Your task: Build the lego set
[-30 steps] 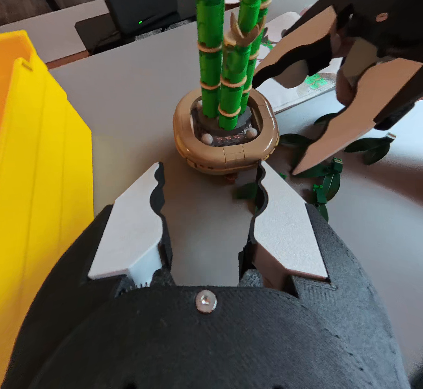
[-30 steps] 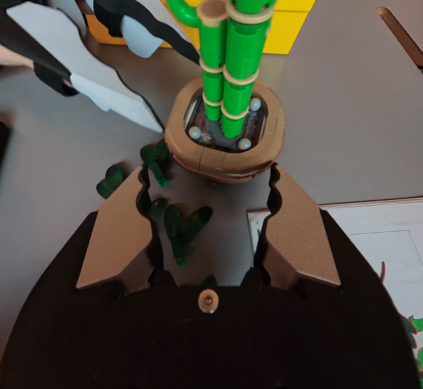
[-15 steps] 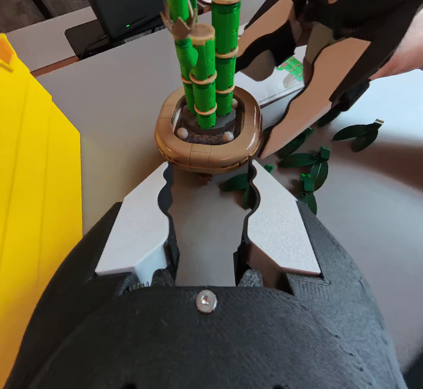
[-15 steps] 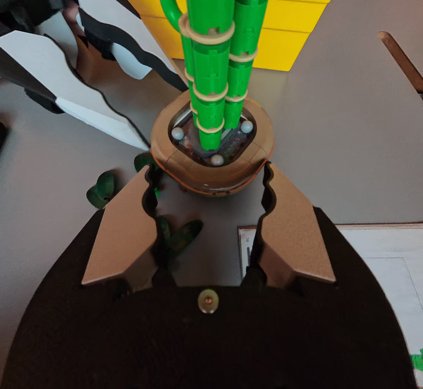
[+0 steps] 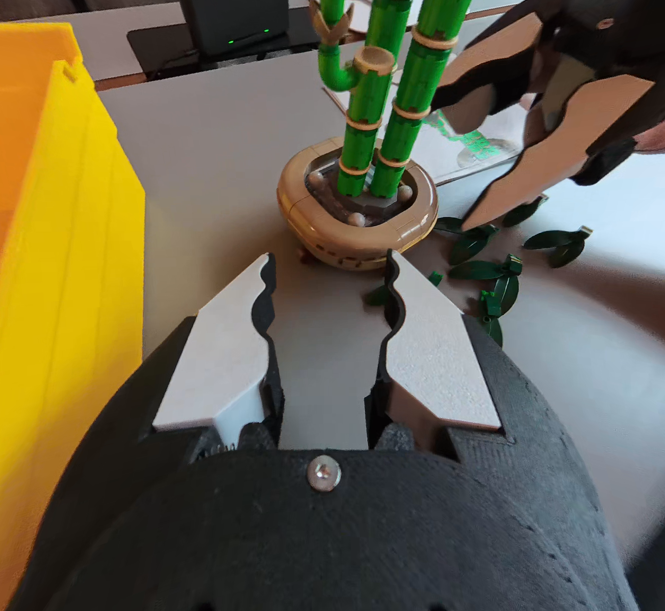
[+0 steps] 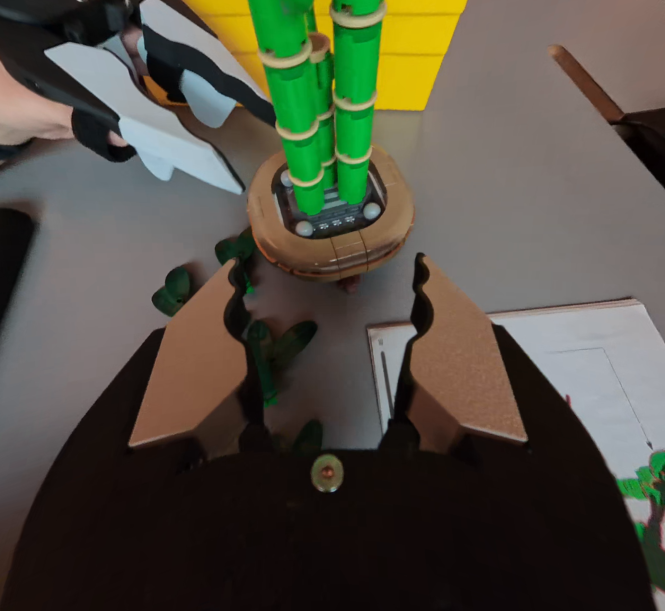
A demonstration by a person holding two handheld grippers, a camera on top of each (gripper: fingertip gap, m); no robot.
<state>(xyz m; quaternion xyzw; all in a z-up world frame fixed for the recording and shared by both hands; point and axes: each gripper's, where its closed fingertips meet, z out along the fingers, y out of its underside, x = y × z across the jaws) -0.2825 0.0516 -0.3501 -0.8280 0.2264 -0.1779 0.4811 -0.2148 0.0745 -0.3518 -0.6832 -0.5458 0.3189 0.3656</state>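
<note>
The yellow bin (image 5: 64, 234) stands left of the left gripper (image 5: 329, 262), whose white fingers (image 5: 230, 341) are spread and empty. Just ahead on the grey surface (image 5: 216, 133), the tan pot (image 5: 356, 230) with its green bamboo stalks (image 5: 392, 97) has turned since a second ago, now showing its bent side shoot. The right gripper (image 6: 325, 262), fingers apart and empty, hovers over loose dark leaves (image 6: 277, 341), probably next to attach.

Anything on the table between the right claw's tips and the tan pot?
Mostly bare grey table in the right wrist view. Dark green leaf pieces lie by the right claw's left fingertip, beside the tan pot.
</note>
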